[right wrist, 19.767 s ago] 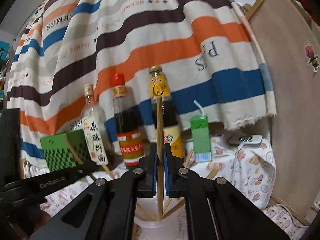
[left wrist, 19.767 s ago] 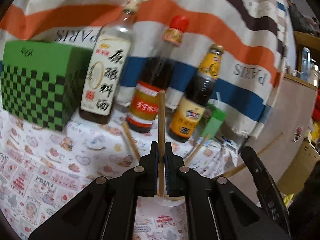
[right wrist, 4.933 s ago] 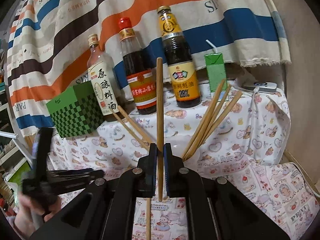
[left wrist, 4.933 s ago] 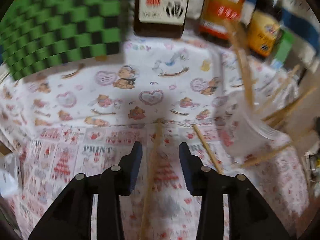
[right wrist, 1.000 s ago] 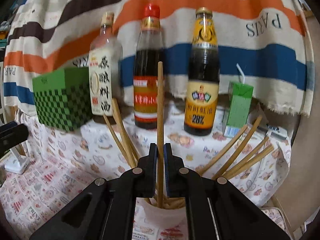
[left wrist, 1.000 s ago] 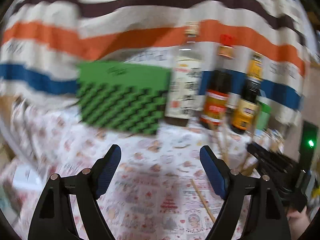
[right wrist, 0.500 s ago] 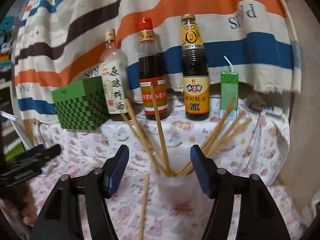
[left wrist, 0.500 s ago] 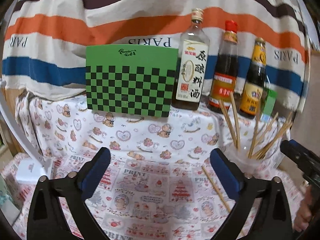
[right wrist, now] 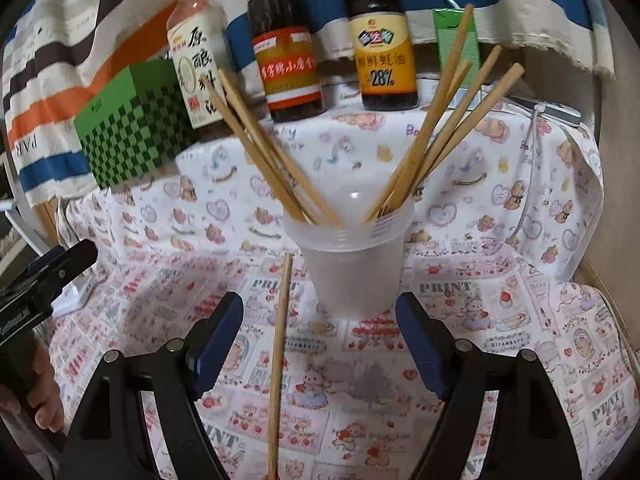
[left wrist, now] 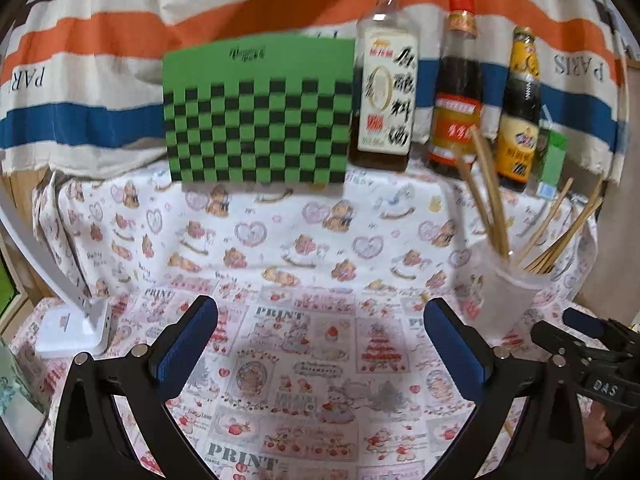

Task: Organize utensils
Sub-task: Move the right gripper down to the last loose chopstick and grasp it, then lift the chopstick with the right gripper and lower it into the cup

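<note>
Presently, item one: loose chopstick [right wrist: 279,364], flat on the surface [right wrist: 500,320], running lengthwise between the right gripper [right wrist: 319,338] fingers, nearer the left-hand one and untouched; likely the next pick.

Item two: clear cup [right wrist: 352,268], just ahead of those fingers, holding chopsticks [right wrist: 432,136] fanned against its rim, ends up for easy sorting.

Item three: right fingers, spread and empty, jaws having just been opening with only the loose stick between them.

Item four: left gripper [left wrist: 320,344], fingers wide apart, nothing between but printed cloth; cup [left wrist: 508,300] off beyond its right finger.

Backdrop: three bottles [right wrist: 380,40], green checked box [right wrist: 132,120].
</note>
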`<state>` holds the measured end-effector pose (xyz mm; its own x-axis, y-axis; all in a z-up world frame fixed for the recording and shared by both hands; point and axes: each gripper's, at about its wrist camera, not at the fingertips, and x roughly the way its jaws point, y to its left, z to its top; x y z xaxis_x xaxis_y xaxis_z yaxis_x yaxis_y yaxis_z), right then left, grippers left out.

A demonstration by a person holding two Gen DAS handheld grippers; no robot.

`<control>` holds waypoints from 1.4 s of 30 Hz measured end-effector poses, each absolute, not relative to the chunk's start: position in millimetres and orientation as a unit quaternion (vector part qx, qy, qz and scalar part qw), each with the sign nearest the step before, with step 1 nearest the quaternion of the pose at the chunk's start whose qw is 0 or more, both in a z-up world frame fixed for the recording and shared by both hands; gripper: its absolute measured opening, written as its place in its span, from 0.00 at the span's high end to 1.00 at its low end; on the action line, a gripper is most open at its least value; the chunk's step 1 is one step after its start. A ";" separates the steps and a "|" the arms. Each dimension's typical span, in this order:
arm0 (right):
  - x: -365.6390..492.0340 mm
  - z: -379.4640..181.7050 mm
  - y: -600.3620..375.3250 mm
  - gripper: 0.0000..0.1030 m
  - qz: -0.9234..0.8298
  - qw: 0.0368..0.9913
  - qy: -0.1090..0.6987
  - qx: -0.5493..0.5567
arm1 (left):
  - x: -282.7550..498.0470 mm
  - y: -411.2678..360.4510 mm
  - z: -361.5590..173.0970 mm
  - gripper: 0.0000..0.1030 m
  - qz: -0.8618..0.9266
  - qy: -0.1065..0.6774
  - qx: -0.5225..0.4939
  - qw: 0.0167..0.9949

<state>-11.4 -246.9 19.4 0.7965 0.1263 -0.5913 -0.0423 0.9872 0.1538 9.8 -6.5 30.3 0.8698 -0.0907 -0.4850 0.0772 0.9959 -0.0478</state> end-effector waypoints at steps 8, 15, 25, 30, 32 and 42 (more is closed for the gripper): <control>0.2 1.4 -240.7 0.18 0.054 0.928 0.364 0.057 | 23.4 5.2 18.8 0.01 -0.038 0.293 -0.047 0.954; 8.2 -13.9 -226.7 0.22 0.080 0.899 0.428 0.037 | 32.0 -2.3 8.2 0.01 -0.056 0.336 -0.043 0.939; 0.4 -30.2 -189.9 0.60 0.119 0.884 0.450 -0.046 | 35.8 8.2 4.4 0.01 -0.030 0.351 -0.062 0.934; 3.4 -34.0 -194.1 0.73 0.108 0.882 0.457 -0.041 | 34.0 8.2 6.7 0.01 -0.033 0.352 -0.063 0.933; 3.8 -34.7 -194.7 0.78 0.103 0.883 0.455 -0.047 | 33.1 6.6 7.1 0.01 -0.032 0.354 -0.060 0.933; 3.0 -34.3 -193.7 0.90 0.095 0.886 0.451 -0.052 | 20.4 -5.0 16.9 0.01 -0.029 0.318 -0.028 0.947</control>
